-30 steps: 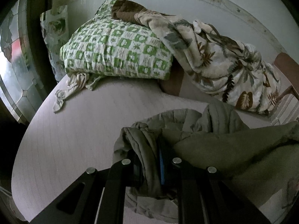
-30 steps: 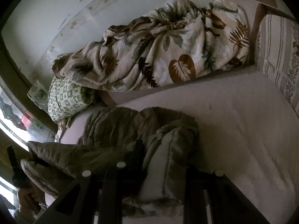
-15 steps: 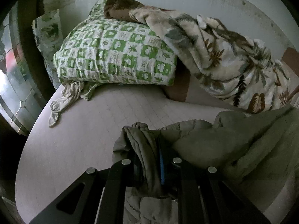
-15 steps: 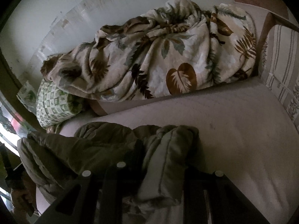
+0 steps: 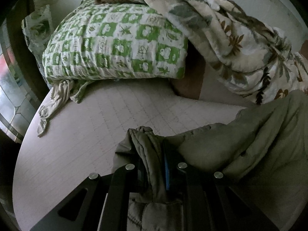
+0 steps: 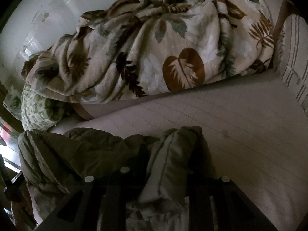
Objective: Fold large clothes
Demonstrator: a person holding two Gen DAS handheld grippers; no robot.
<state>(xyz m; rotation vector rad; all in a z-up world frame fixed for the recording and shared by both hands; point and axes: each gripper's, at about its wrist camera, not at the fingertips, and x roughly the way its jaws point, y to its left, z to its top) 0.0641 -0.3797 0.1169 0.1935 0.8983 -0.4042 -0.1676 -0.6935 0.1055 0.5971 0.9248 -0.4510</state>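
An olive-green padded jacket (image 5: pixel 250 144) hangs bunched between my two grippers above a pale mattress (image 5: pixel 86 134). My left gripper (image 5: pixel 154 159) is shut on a thick fold of its edge. My right gripper (image 6: pixel 167 159) is shut on another padded fold of the jacket (image 6: pixel 86 150), which sags to the left in the right wrist view. The fingertips of both grippers are buried in the fabric.
A green-and-white checked pillow (image 5: pixel 115 44) lies at the mattress head, with a leaf-print blanket (image 6: pixel 154 53) heaped along the wall. A small beige cloth (image 5: pixel 55 104) lies beside the pillow. A striped cushion (image 6: pixel 294 61) stands at the right. A window (image 5: pixel 11 88) is at the left.
Both grippers have moved forward toward the pillow and blanket with the jacket. The jacket is lifted and stretched more between them. Both grips are unchanged.
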